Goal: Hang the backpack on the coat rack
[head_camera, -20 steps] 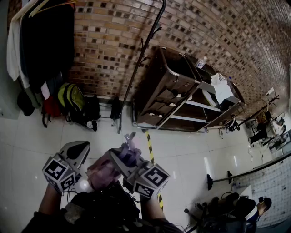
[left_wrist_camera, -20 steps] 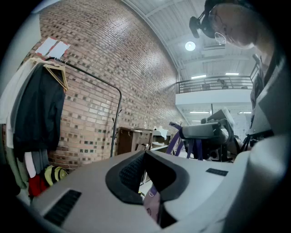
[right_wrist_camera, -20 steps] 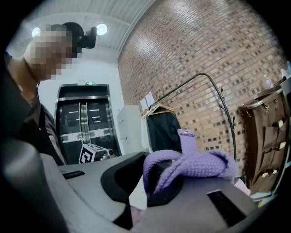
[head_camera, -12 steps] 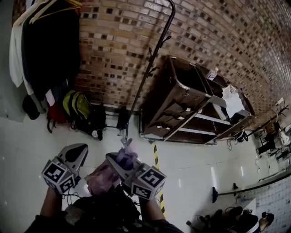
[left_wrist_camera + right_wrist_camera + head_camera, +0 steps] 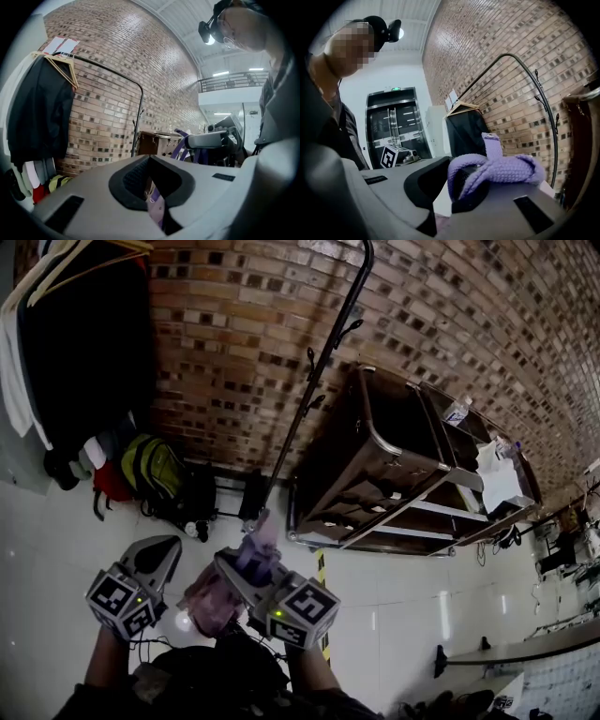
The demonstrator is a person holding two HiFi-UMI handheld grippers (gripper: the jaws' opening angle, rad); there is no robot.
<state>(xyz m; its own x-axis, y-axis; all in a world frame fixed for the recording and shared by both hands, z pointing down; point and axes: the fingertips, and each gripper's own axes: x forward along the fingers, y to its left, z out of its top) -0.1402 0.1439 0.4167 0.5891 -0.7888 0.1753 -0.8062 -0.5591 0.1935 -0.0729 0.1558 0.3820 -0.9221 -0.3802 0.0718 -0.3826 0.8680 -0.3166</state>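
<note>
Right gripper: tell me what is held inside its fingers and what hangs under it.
The right gripper is shut on a folded purple strap. Under it, the head view shows the pink backpack, partly covered by that gripper; its full shape cannot be seen.

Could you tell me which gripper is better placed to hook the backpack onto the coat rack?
Right, I'd judge. The right gripper is shut on the purple strap loop, which stands free toward the coat rack. The left gripper only pinches pink fabric of the backpack lower down.
</note>
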